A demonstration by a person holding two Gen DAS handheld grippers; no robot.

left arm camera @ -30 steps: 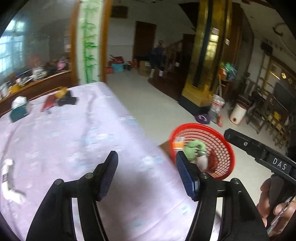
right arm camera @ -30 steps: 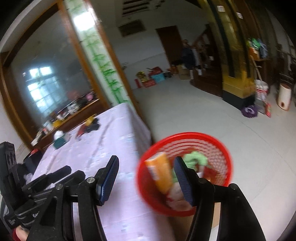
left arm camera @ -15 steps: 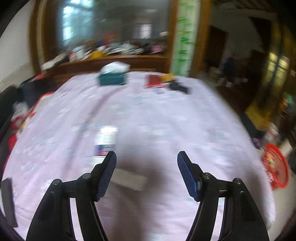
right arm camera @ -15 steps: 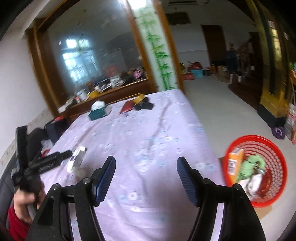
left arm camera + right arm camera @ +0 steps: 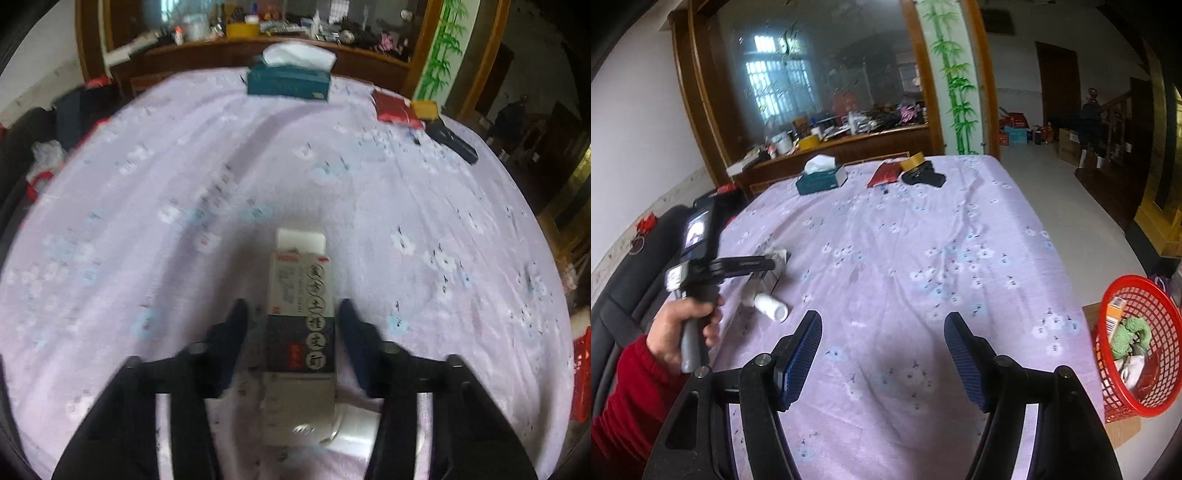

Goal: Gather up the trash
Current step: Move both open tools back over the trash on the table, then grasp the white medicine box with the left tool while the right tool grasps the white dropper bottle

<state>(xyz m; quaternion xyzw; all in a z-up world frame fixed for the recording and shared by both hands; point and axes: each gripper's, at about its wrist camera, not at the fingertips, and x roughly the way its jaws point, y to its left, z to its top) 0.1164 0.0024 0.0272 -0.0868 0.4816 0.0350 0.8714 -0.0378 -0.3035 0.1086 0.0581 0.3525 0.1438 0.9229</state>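
Red basket (image 5: 1137,354) beside the desk (image 5: 923,240) already held some trash, while the left tool (image 5: 291,314) straddled a carton (image 5: 301,325), jaws apart, bottle (image 5: 770,308) remaining, and the right tool (image 5: 882,332) hovered open, empty.

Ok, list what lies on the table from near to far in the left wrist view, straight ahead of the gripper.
left gripper → printed carton lying between its open fingers → bare stretch of flowered purple tablecloth → teal tissue box at the far edge.
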